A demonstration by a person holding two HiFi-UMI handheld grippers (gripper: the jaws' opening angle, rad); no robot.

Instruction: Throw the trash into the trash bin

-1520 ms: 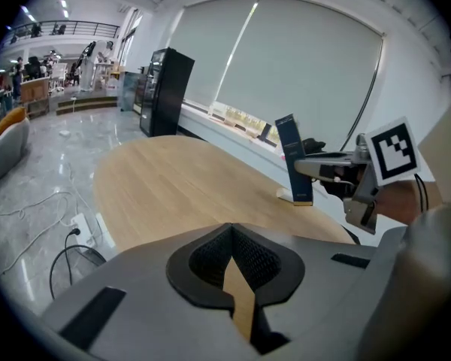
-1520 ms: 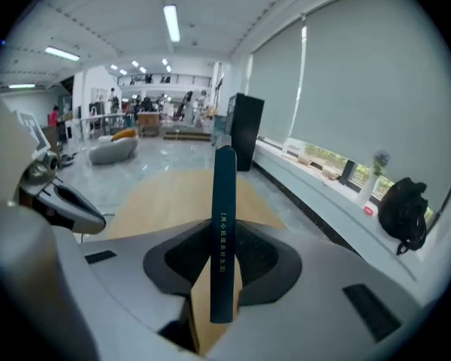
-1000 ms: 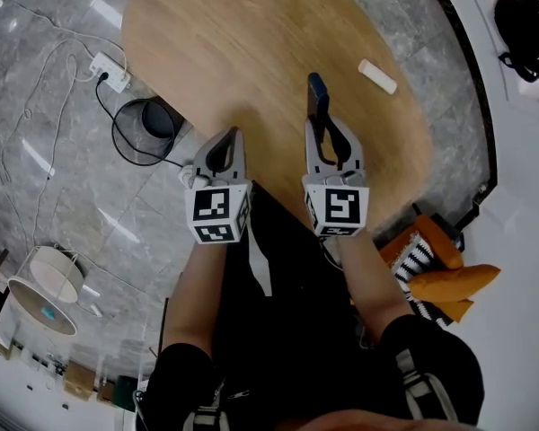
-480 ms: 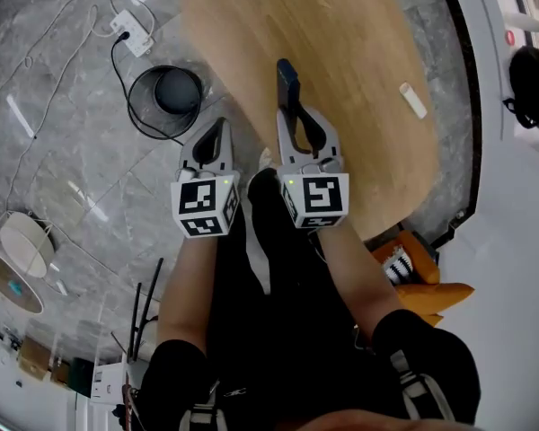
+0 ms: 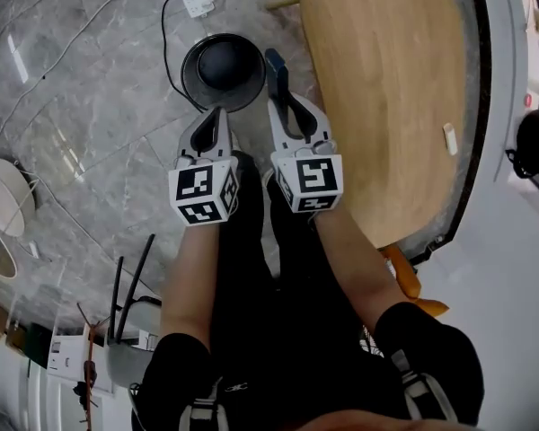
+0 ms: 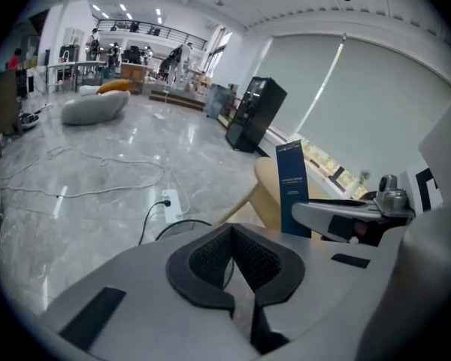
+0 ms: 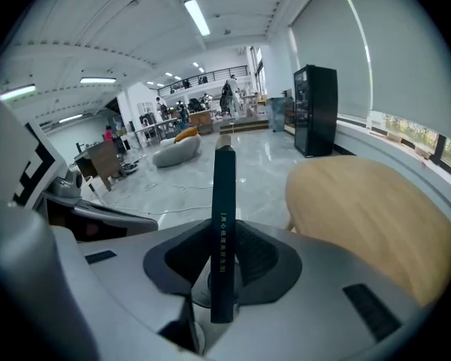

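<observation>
At three o'clock of the bin, beside its rim, the right gripper has jaws clamped on a thin dark box and the left gripper has jaws together, empty; released this far off-centre, the box could hit the rim and fall outside.

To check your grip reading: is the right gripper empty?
No, the right gripper pinches a slim dark blue box upright between its jaws.
</observation>
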